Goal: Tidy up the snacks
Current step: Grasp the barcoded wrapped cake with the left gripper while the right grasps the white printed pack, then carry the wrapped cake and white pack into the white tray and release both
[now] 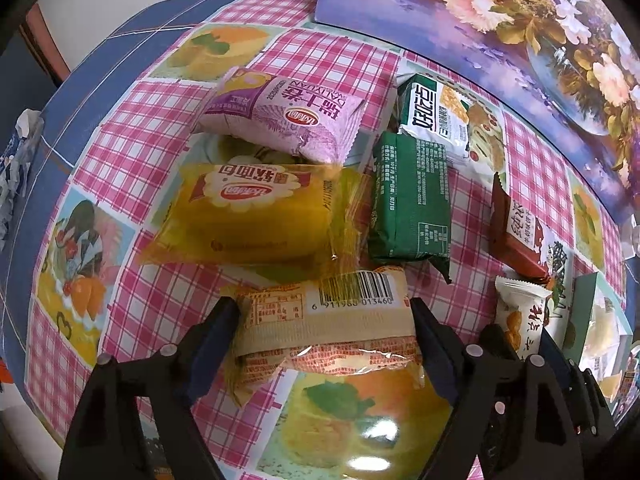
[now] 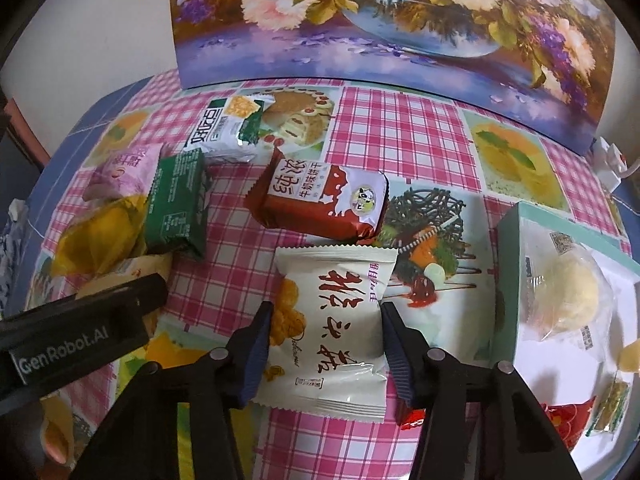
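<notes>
Below, a white snack packet [image 2: 334,336] with red lettering lies flat on the checked tablecloth [image 2: 404,128], squarely between the two fingers of the right gripper [image 2: 326,354]; both blue pads stand at the packet's side edges, though whether they press on it cannot be told. Just beyond it lies a red-brown biscuit pack [image 2: 324,200], then a green pack [image 2: 178,204] and a white-and-green pack [image 2: 226,128] toward a flower painting [image 2: 400,20] propped at the wall. To the right, a pale green box [image 2: 510,280] holds a wrapped round cake [image 2: 572,292].

The left wrist view shows what that one does not: a beige packet with a barcode [image 1: 328,320] sits between the fingers of the left gripper [image 1: 326,316], its ends at both pads, grip again uncertain. A yellow bread packet [image 1: 248,216] lies just past it, with a purple roll packet [image 1: 280,120] farther on. The right wrist view catches only slivers of those two, plus the left gripper's black body at its left edge and a fingertip [image 2: 54,440] of the person's hand.
</notes>
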Tool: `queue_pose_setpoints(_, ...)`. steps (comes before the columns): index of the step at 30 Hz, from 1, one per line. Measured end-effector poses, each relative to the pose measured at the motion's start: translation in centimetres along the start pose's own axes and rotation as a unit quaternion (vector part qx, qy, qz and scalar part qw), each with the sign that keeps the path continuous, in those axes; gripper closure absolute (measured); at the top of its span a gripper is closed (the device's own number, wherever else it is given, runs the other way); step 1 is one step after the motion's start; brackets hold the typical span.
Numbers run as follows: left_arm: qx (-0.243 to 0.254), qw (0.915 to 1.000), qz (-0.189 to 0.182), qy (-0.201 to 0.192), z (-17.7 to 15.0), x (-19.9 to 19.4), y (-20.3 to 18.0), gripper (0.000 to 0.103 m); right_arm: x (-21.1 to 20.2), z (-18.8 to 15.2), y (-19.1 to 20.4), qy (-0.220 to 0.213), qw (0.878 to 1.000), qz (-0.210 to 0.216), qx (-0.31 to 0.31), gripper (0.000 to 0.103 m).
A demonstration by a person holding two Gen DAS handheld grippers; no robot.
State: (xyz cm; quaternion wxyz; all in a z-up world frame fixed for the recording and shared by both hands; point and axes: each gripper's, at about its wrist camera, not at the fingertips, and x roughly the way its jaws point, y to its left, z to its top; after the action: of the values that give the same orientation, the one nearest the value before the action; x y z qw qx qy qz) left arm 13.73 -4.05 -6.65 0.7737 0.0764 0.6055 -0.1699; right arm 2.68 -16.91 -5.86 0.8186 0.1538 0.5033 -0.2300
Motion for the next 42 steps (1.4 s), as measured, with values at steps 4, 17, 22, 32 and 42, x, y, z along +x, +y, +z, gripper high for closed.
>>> queue_pose_setpoints(4,0.005,1.0,0.001,-0.003,0.0,-0.5,-0.3,0.023,-0.5,0.0,-0.4,0.0,1.0,0.006,0.013,0.048)
queue_pose_setpoints(17,0.01,0.9999,-0.006,-0.011,-1.4,-3.3,-1.0,0.026,-3.7,0.3,-2.1,-0.016,0.999,0.017,0.041,0.048)
queue_pose_setpoints(22,0.016,0.9997,-0.002,-0.019,-2.1,-4.2,-0.9,0.026,-4.9,0.3,-2.5,-0.021,0.998,0.018,0.052,0.048)
queue_pose_setpoints(32,0.03,0.9981,-0.021,-0.05,-3.0,-7.4,-2.6,0.026,-8.3,0.0,-4.2,-0.036,0.996,0.022,0.076,0.048)
queue_pose_setpoints(42,0.044,0.9939,-0.025,-0.098,-3.2,-11.2,-4.3,0.026,-10.7,-0.4,-6.3,-0.045,0.994,0.016,0.098,0.048)
